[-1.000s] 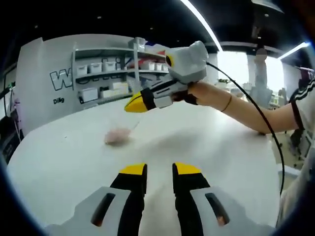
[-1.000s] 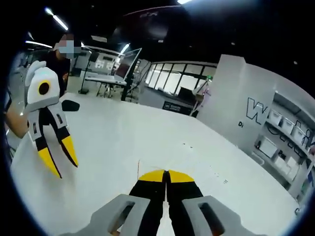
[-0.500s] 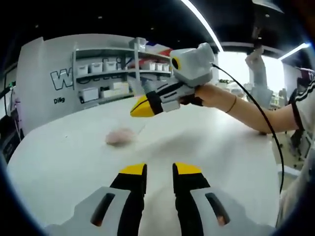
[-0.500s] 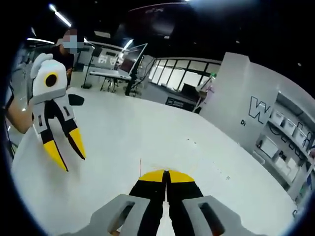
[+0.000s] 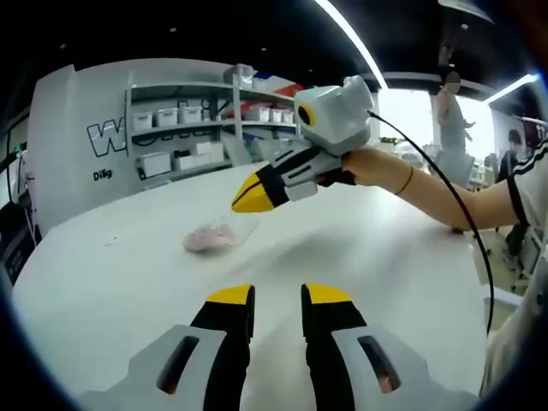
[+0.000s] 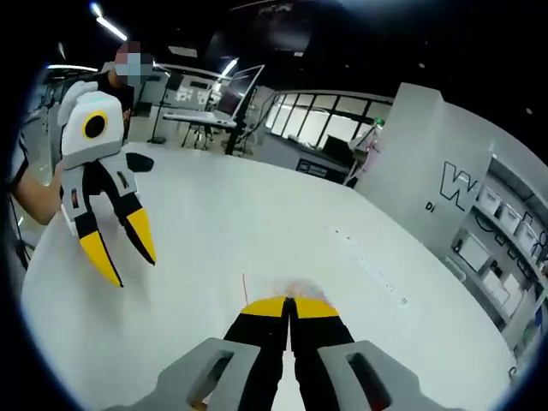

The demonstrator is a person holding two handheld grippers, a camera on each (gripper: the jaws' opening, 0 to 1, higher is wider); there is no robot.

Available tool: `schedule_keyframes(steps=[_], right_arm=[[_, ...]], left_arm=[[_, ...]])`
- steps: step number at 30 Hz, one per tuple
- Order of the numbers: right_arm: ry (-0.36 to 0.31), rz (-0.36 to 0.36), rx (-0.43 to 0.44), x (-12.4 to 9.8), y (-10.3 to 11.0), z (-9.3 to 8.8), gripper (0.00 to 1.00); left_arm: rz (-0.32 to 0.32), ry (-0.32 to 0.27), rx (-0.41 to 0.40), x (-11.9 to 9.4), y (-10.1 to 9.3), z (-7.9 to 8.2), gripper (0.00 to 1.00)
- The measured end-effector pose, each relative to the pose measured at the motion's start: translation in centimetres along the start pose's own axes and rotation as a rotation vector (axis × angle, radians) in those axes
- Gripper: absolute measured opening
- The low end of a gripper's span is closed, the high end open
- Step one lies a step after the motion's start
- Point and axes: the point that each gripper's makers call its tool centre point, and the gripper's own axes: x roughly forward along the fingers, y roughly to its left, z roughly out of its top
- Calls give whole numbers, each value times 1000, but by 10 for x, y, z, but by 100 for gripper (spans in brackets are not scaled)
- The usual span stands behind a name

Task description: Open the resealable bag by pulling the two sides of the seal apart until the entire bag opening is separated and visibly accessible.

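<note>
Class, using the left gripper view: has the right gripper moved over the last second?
Yes. The right gripper tipped down toward the bag, judged against the shelves.

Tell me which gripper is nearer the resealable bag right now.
Right. The right gripper has its shut jaws at the resealable bag, apparently pinching its edge; the left gripper is open, held back from it.

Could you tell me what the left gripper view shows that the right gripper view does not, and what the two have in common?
Left gripper view: the clear resealable bag with pinkish contents lies on the table, the right gripper holds its edge with jaws together, and a forearm with a wristband reaches in.

Right gripper view: the left gripper hangs over the table with jaws apart, and desks stand in the background.

Both: the white table, the shelves of bins and the white wall panel with lettering.
</note>
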Motion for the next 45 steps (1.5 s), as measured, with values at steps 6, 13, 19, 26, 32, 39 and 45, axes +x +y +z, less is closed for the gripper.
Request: schedule_keyframes(steps=[6, 13, 19, 26, 32, 39, 45], right_arm=[[1, 17, 10, 0, 0, 1, 0], [9, 45, 27, -2, 8, -2, 1], [1, 47, 30, -4, 11, 2, 1], [0, 44, 32, -10, 16, 1, 2], [-20, 39, 106, -18, 22, -7, 5], [-9, 30, 116, -26, 28, -17, 6], [-14, 15, 127, -30, 28, -21, 6]], left_arm=[[7, 8, 2, 0, 1, -1, 23], [8, 2, -1, -1, 2, -1, 24], [3, 3, -3, -1, 0, -1, 24], [3, 1, -7, -2, 0, -1, 24], [3, 2, -10, -2, 0, -2, 25], [2, -1, -18, -2, 1, -1, 25], [0, 0, -21, -2, 1, -2, 25]])
